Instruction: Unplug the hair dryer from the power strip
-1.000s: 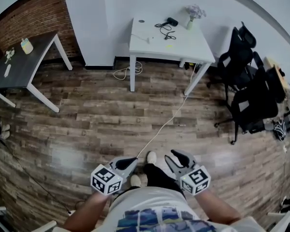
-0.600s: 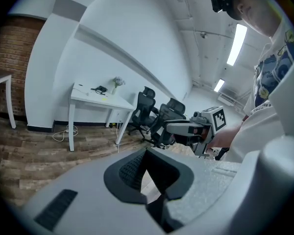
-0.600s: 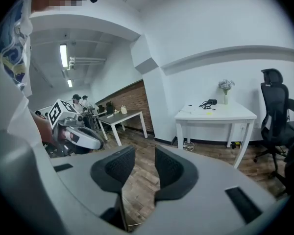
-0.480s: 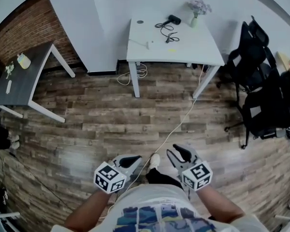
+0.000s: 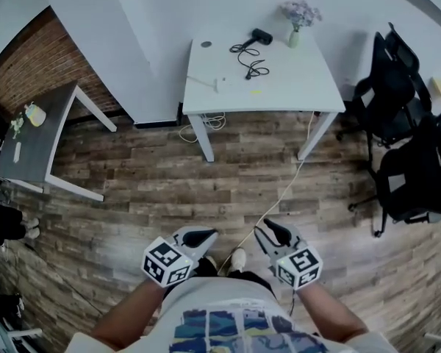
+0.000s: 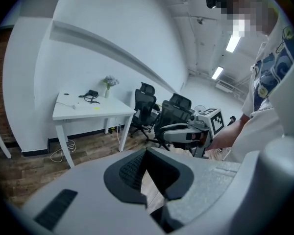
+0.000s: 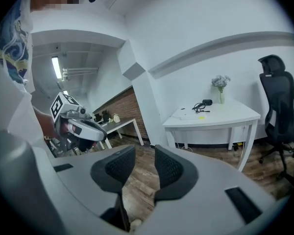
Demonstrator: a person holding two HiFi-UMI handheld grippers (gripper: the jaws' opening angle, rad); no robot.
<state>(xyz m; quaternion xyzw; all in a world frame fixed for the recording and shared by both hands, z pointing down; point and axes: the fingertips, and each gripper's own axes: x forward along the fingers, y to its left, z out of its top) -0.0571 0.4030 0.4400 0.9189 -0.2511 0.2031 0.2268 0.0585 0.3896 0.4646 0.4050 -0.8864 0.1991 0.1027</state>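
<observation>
Closer now than a second ago, the person has walked toward the white four-legged worktop (image 5: 298,79), which sits larger and more central in the head view. Both tongs have kept their place low against the body.

The black hair dryer (image 5: 262,35) lies on its side near the far edge of that worktop, just beside a small vase of pale flowers (image 5: 295,34). Its black cord (image 5: 251,63) loops toward the near side, where a white power strip (image 5: 220,85) rests by the left front part of the top. At this range it cannot be told whether the plug is seated in the strip.

The left tongs (image 5: 198,236) stand slightly apart with only bare wood-plank floor (image 5: 132,190) showing between the pads, so they hold nothing. The right tongs (image 5: 270,232) are a little wider, likewise with nothing between them.

What the coming move turns on is direction and side. Strip and dryer both lie straight ahead of the tongs and well apart from them, across open floor. The strip sits toward the left tongs' side and the dryer toward the right tongs' side. The cord's run from dryer to strip goes roughly from far right to near left. On that layout the left tongs look better placed to steady the strip and the right to take the plug, though more walking is needed before either can reach.
</observation>
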